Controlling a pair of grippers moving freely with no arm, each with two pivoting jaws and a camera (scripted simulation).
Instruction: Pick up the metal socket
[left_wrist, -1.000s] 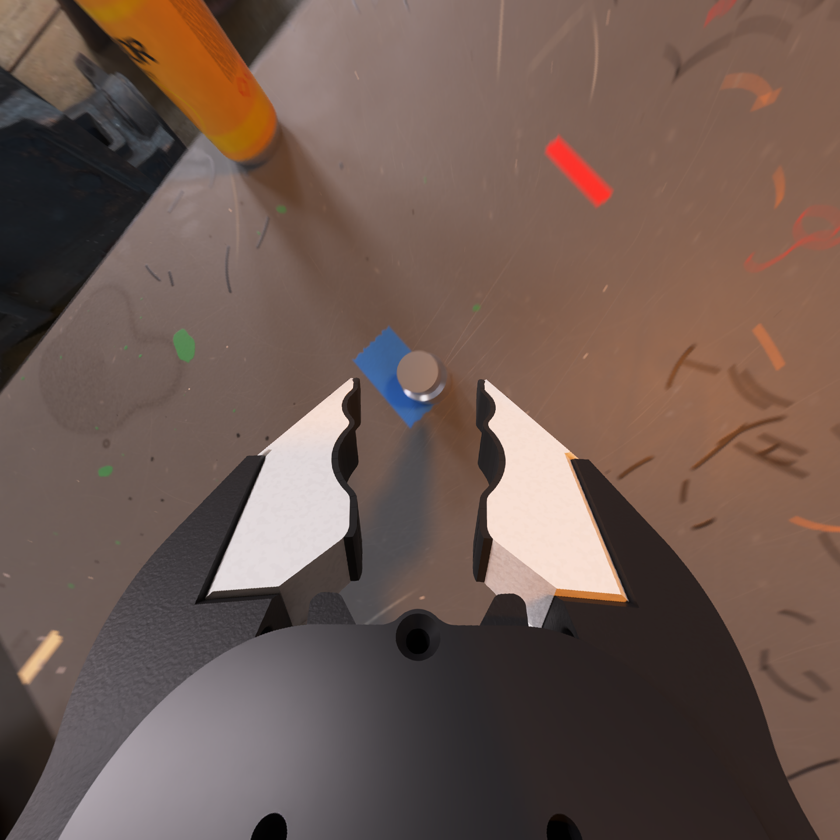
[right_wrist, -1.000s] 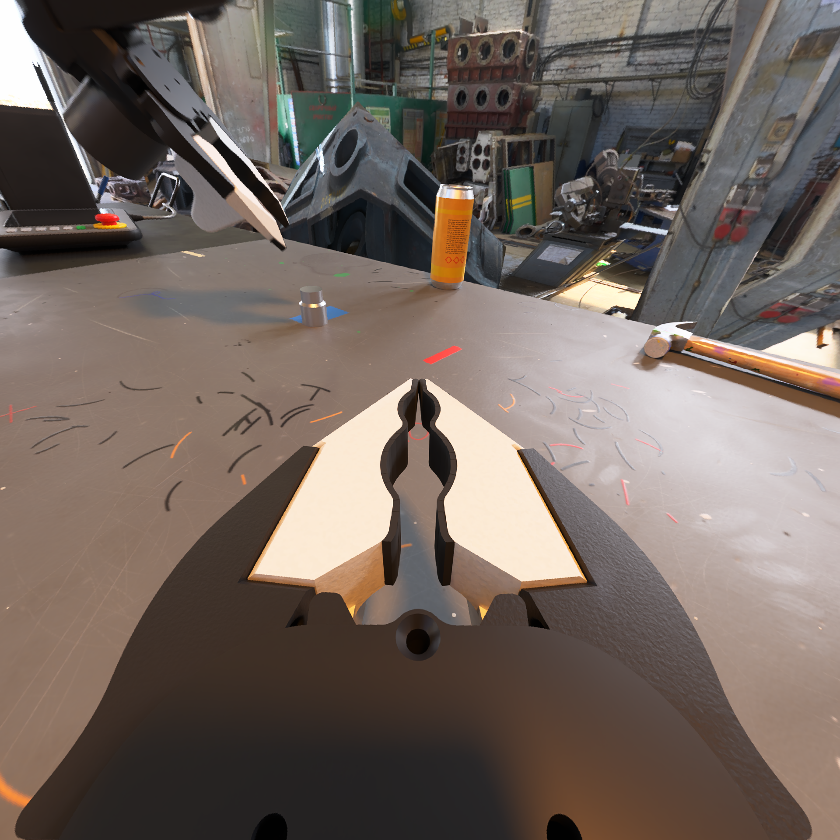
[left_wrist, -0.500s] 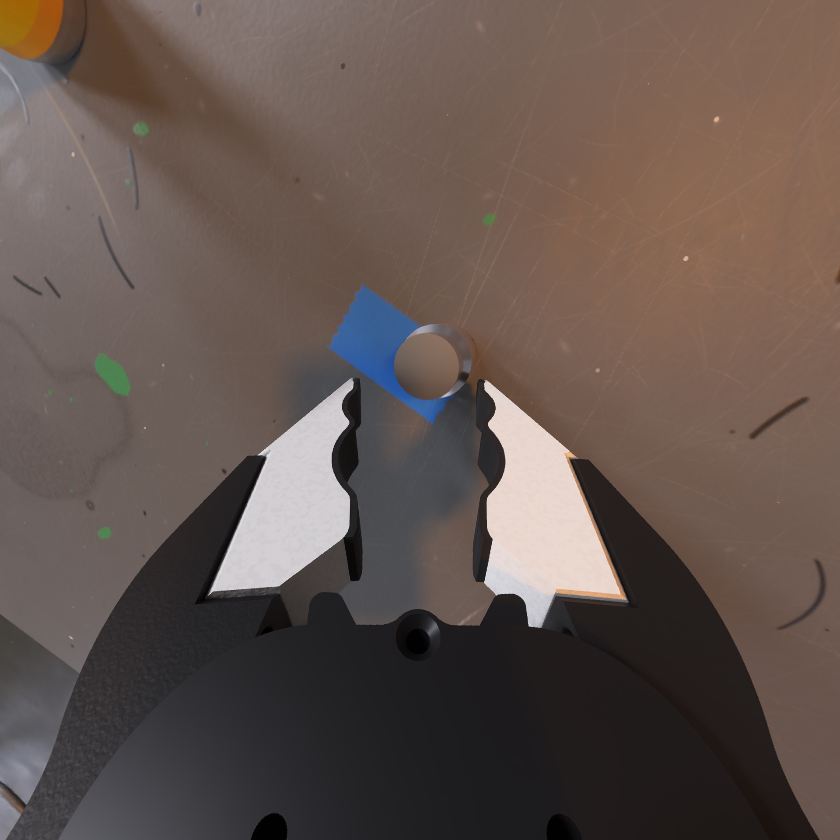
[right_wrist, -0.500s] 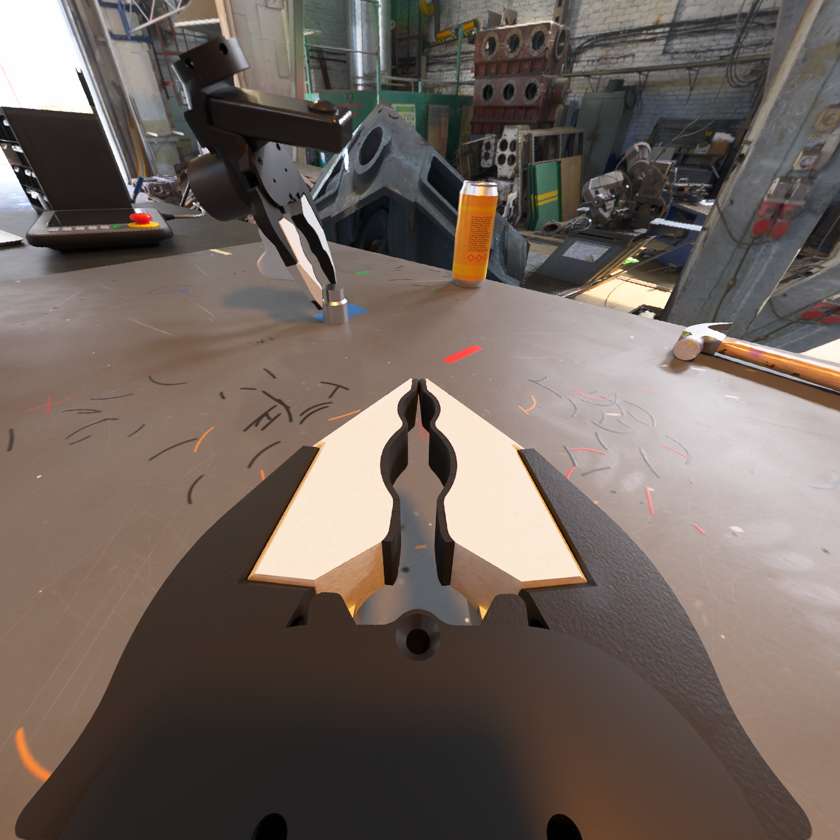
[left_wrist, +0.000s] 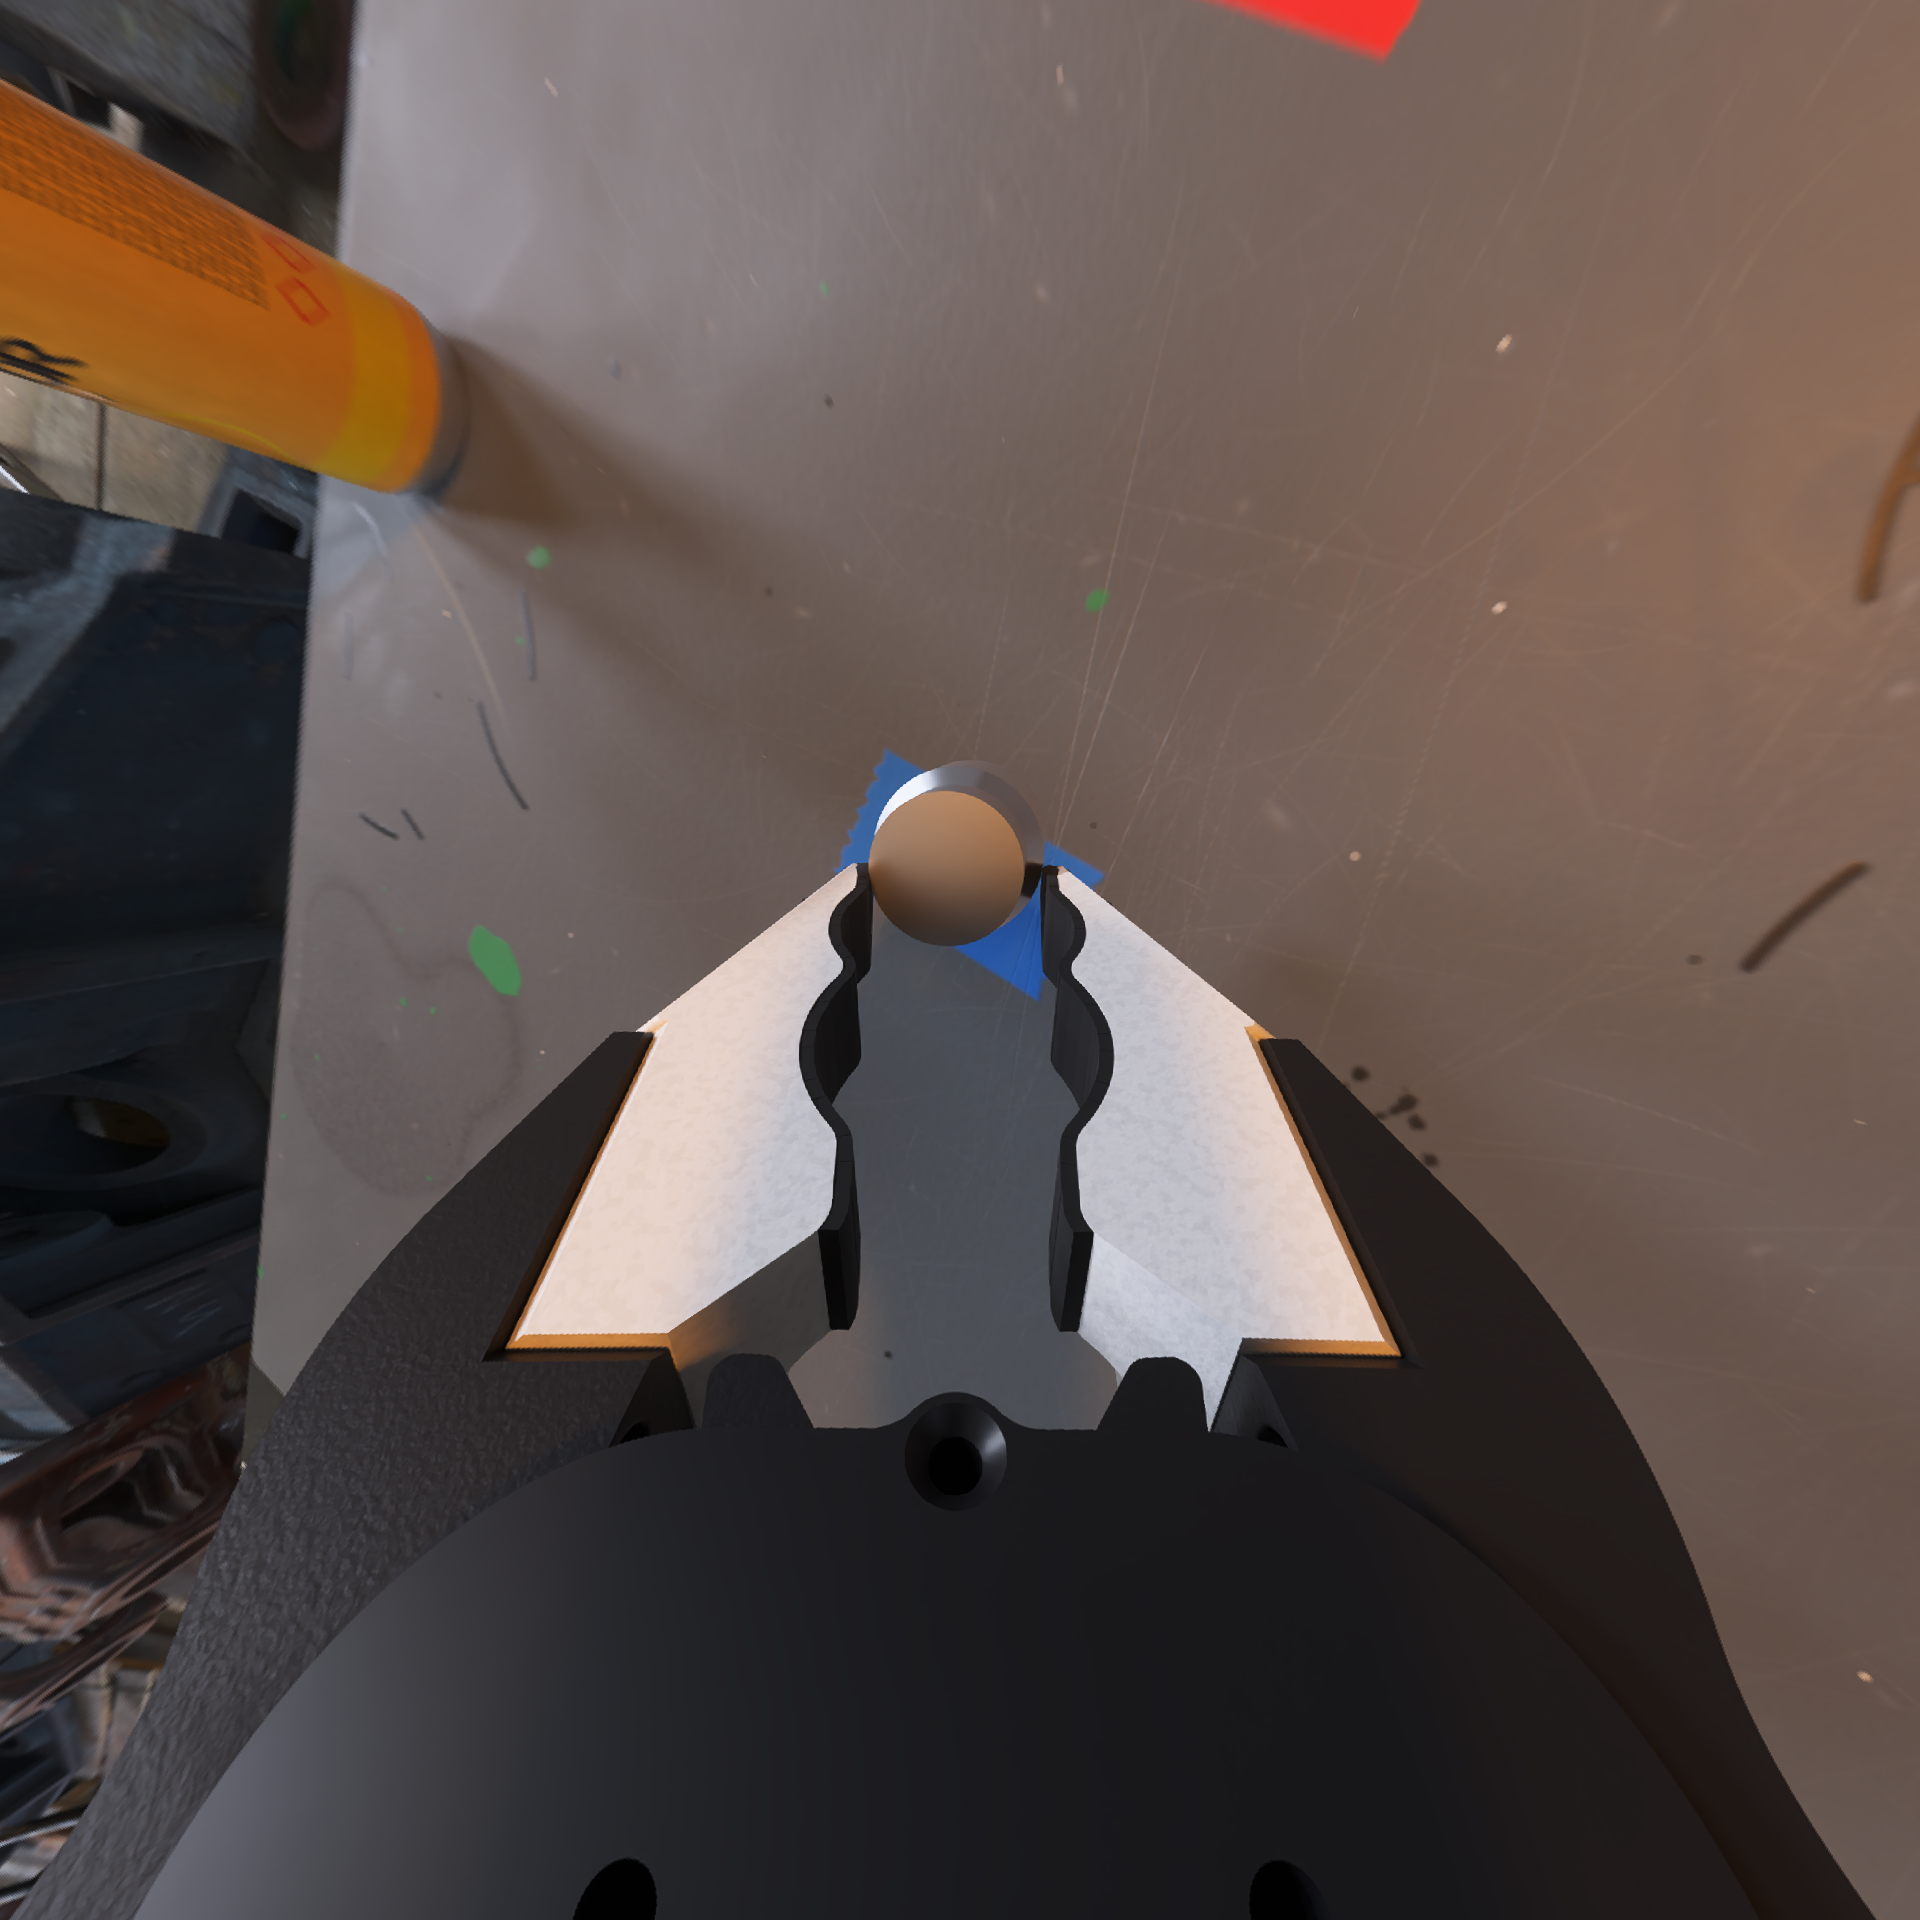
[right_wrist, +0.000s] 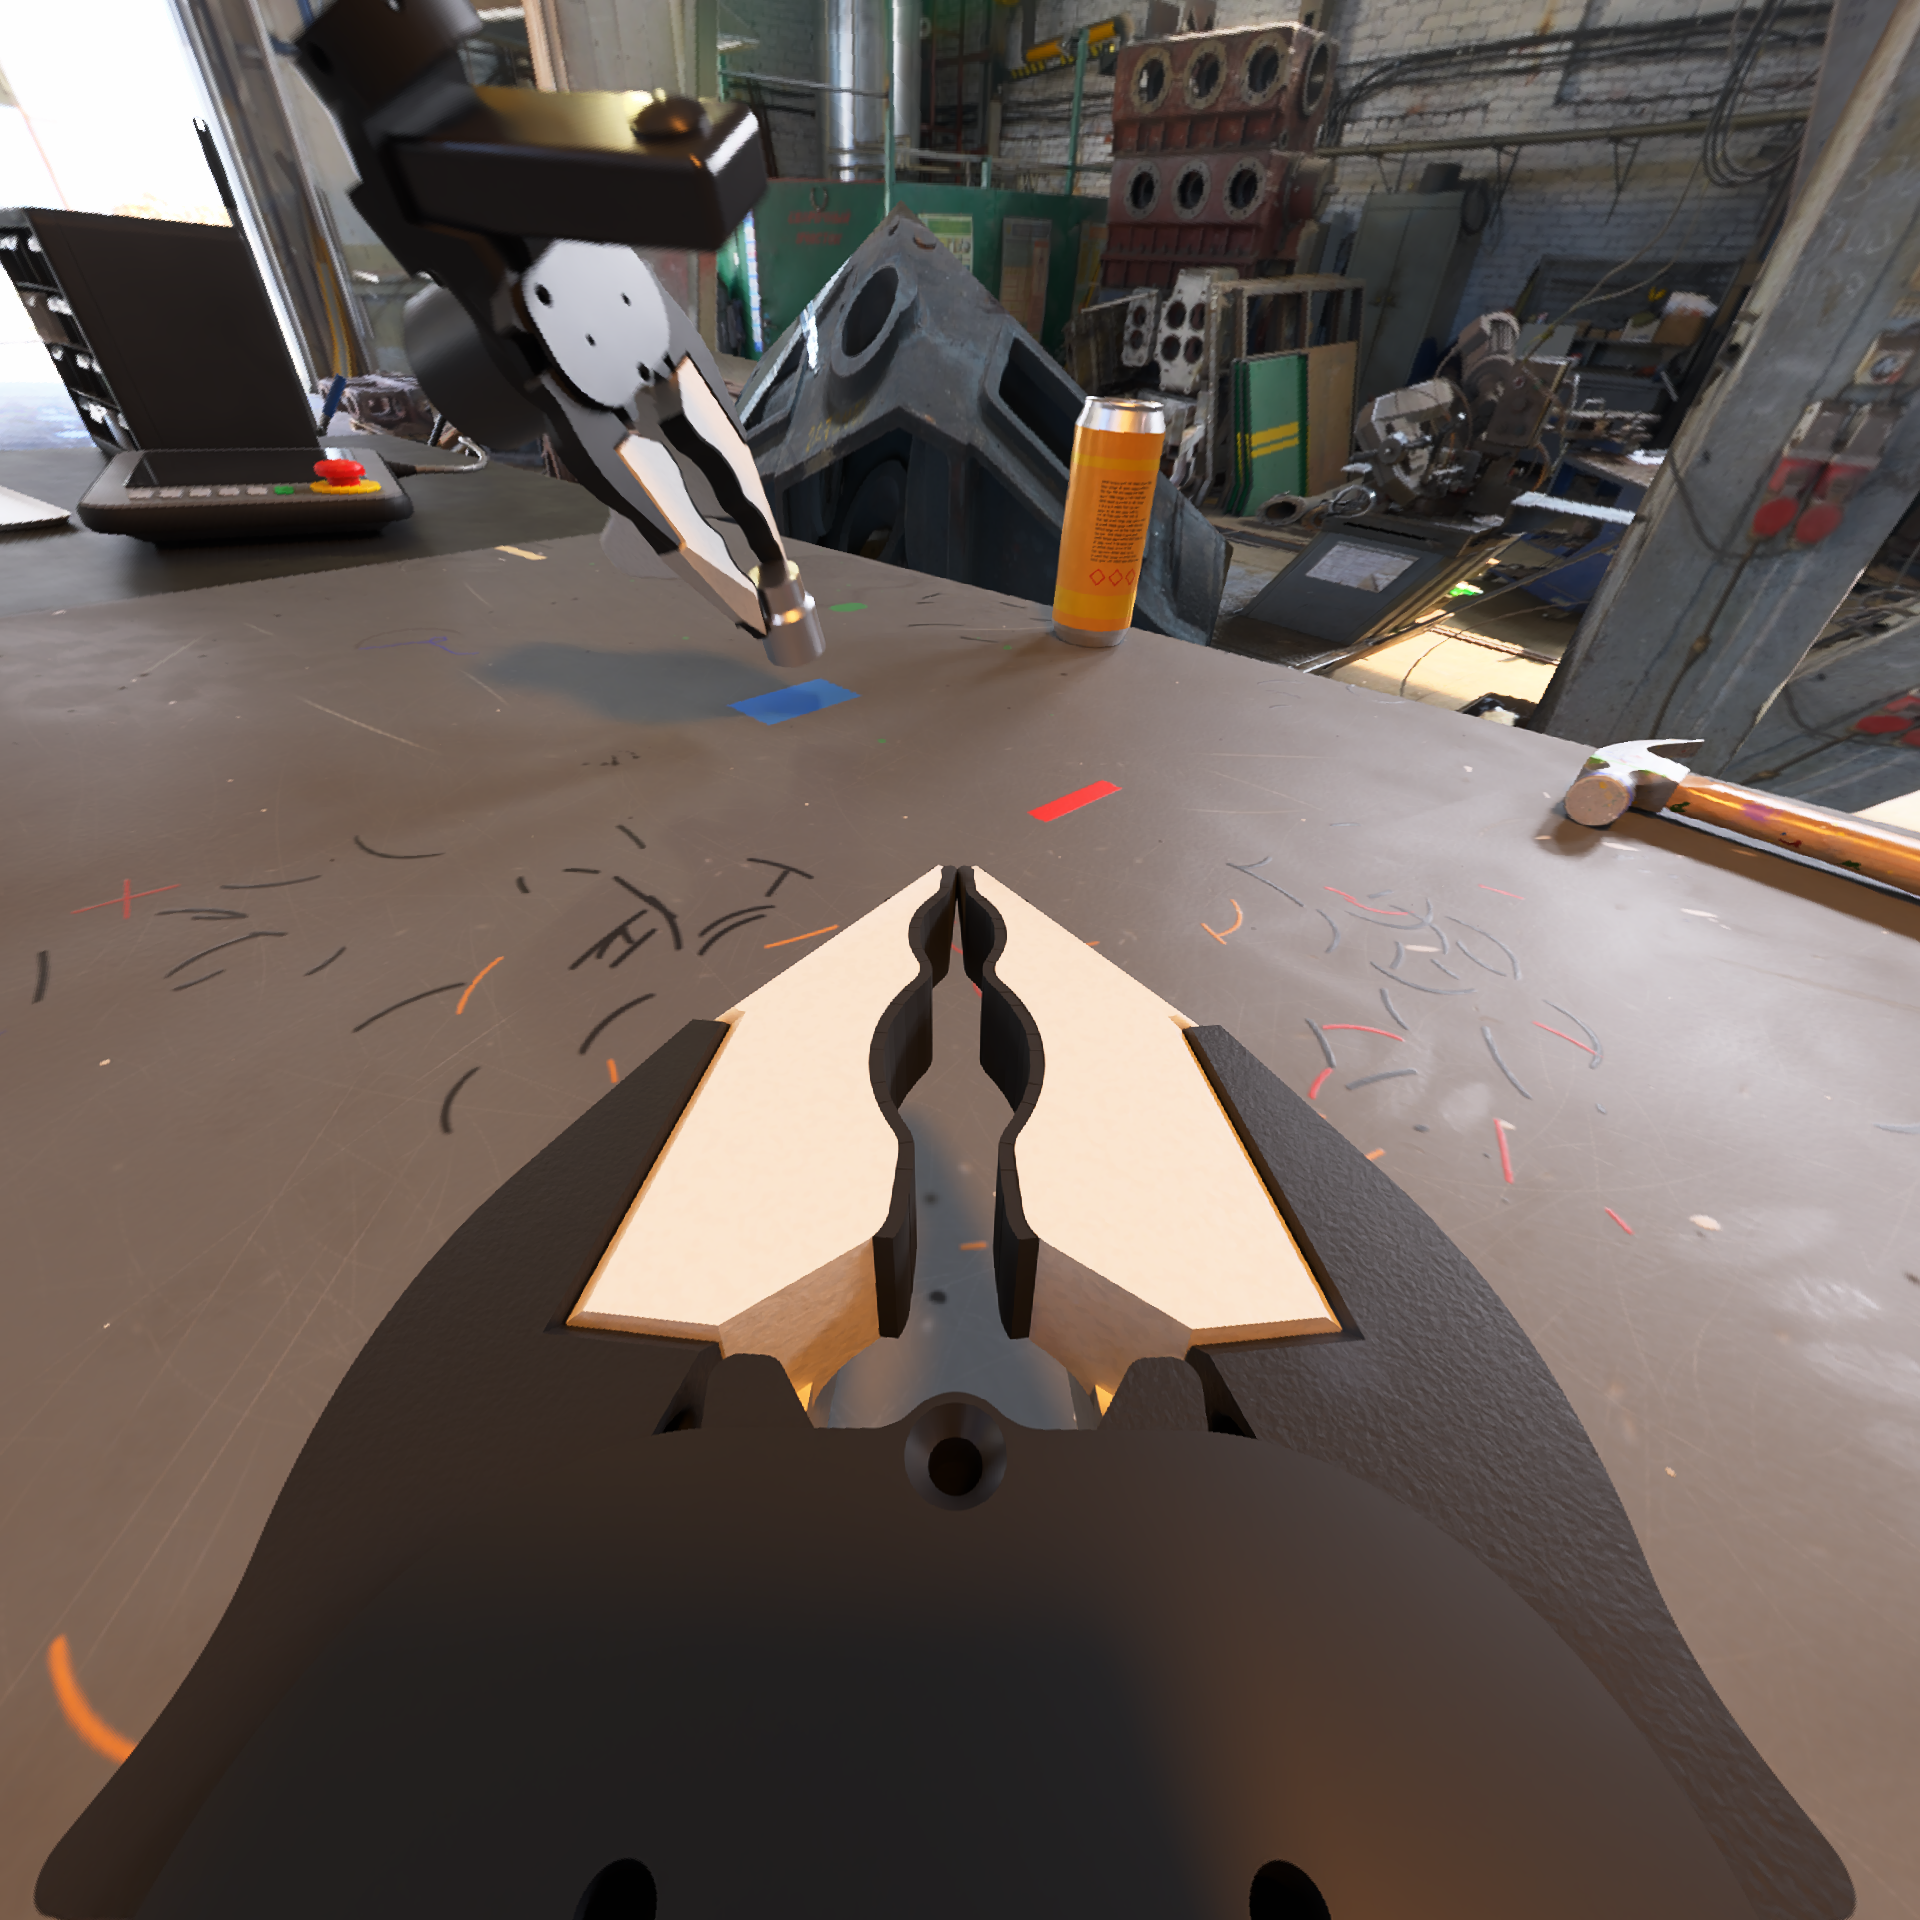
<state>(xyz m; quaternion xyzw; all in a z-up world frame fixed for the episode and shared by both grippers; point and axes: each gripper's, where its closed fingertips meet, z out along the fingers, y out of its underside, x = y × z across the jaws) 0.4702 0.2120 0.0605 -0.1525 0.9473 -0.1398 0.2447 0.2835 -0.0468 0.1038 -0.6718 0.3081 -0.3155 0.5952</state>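
Note:
The metal socket (left_wrist: 948, 864) is a short silver cylinder held between the tips of my left gripper (left_wrist: 951, 878), which is shut on it. In the right wrist view the socket (right_wrist: 792, 619) hangs tilted in the left gripper (right_wrist: 774, 613), lifted clear above the blue tape patch (right_wrist: 795, 698) on the table. My right gripper (right_wrist: 957, 878) is shut and empty, low over the table's near middle, well apart from the socket.
An orange can (right_wrist: 1108, 522) stands at the table's far edge, also in the left wrist view (left_wrist: 197, 301). A hammer (right_wrist: 1745, 808) lies at the right edge. A red tape strip (right_wrist: 1073, 801) lies mid-table. A control pendant (right_wrist: 244, 497) sits far left.
My left gripper closed on the socket and lifted it off the blue tape patch, tilting as it rose. My right gripper stayed shut and barely moved.

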